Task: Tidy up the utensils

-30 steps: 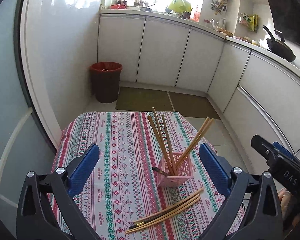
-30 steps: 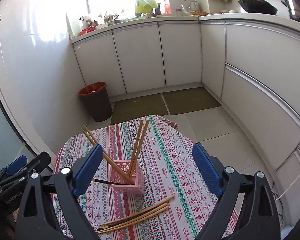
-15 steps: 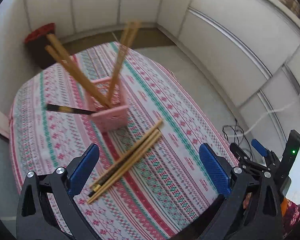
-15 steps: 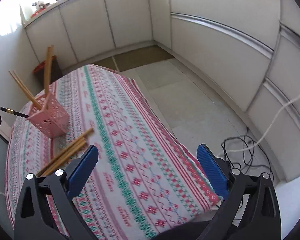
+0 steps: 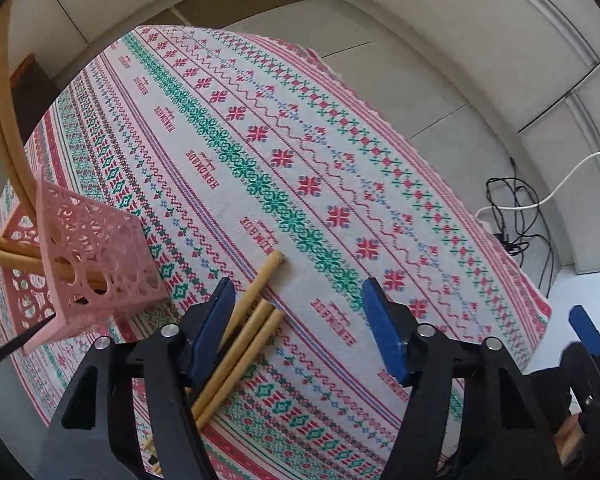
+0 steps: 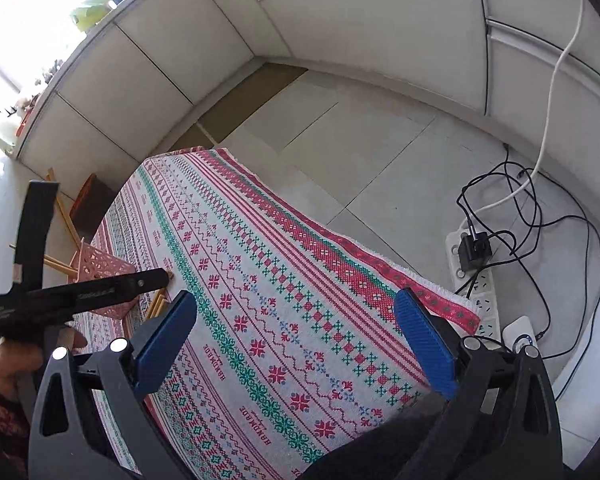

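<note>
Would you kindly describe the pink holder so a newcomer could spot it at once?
Start at the patterned tablecloth covering the table and go to its left side in the left wrist view. There stands the pink lattice basket, with chopsticks leaning out of it. Unlike the loose chopsticks lying flat beside it, it is a boxy, perforated container.

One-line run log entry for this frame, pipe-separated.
stage: reach for loose chopsticks | left tool: closing, chopsticks between pads, not yet pinched | right tool: open, empty, over tablecloth | pink holder: already has chopsticks
</note>
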`<state>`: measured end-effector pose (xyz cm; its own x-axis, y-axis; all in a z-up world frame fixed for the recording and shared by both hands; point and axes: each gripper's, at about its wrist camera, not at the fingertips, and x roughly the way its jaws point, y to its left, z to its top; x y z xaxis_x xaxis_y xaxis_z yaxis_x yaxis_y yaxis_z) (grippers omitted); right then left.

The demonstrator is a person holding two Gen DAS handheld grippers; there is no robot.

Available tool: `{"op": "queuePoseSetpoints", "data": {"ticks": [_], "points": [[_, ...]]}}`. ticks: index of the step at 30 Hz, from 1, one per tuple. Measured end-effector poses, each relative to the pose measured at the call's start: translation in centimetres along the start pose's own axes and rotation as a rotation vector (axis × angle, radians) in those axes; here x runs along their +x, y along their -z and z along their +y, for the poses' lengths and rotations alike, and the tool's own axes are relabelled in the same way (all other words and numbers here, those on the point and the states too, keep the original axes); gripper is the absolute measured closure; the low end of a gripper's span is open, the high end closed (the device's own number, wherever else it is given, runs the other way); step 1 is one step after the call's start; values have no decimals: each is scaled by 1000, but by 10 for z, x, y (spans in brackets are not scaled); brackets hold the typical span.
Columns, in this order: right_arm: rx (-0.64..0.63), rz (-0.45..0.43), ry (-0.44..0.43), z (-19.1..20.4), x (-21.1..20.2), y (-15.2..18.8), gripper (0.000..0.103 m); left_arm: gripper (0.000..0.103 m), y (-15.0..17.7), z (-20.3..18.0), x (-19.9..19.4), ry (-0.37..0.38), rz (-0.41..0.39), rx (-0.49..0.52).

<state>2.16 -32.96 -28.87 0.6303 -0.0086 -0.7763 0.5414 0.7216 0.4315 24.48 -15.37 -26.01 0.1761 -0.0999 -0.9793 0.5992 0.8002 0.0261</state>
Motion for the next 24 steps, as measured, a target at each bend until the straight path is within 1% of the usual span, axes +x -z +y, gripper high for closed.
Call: {"op": "queuePoseSetpoints", "data": {"ticks": [2, 4, 5, 7, 9, 10, 11, 12, 13, 16, 18, 19, 21, 23, 24], "points": [[-21, 3, 0, 4, 1, -1, 7, 49, -4, 6, 8, -29, 9, -7], [-29, 4, -1, 4, 1, -1, 7, 55, -6, 10, 15, -28, 16, -13], [-29, 8, -2, 4, 2, -1, 7, 56, -7, 11, 18, -36, 18, -10], [-19, 16, -2, 2, 4, -2, 7, 58, -7, 12, 25, -83, 15, 4], [-6, 26, -5, -1, 5, -3, 7, 57, -8, 15, 28, -74, 8, -1], [-1, 29, -7, -1, 6, -3, 7, 64, -8, 17, 28, -60, 5, -4], [1, 32, -6, -2, 6, -3, 7, 75, -8, 19, 30, -41, 9, -7], [0, 33, -5, -1, 6, -3, 7, 80, -8, 22, 30, -18, 16, -13], [-7, 33, -2, 0, 6, -3, 7, 85, -6, 25, 31, -22, 23, -19], [-22, 31, 3, 2, 6, -2, 7, 85, 1, 25, 33, -22, 14, -28], [-28, 29, 7, 3, 7, -2, 7, 85, 8, 24, 29, -1, -1, -36], [-29, 30, 10, 3, 7, -2, 7, 86, 12, 21, 26, 3, -18, -34], [-31, 34, 16, 4, 8, -2, 7, 87, 22, 13, 12, -19, -60, -22], [-38, 49, 24, 7, 10, -2, 7, 88, 34, 11, -6, -5, -104, -19], [-50, 72, 27, 10, 13, -2, 7, 89, 40, 10, -17, -2, -128, -22]]}}
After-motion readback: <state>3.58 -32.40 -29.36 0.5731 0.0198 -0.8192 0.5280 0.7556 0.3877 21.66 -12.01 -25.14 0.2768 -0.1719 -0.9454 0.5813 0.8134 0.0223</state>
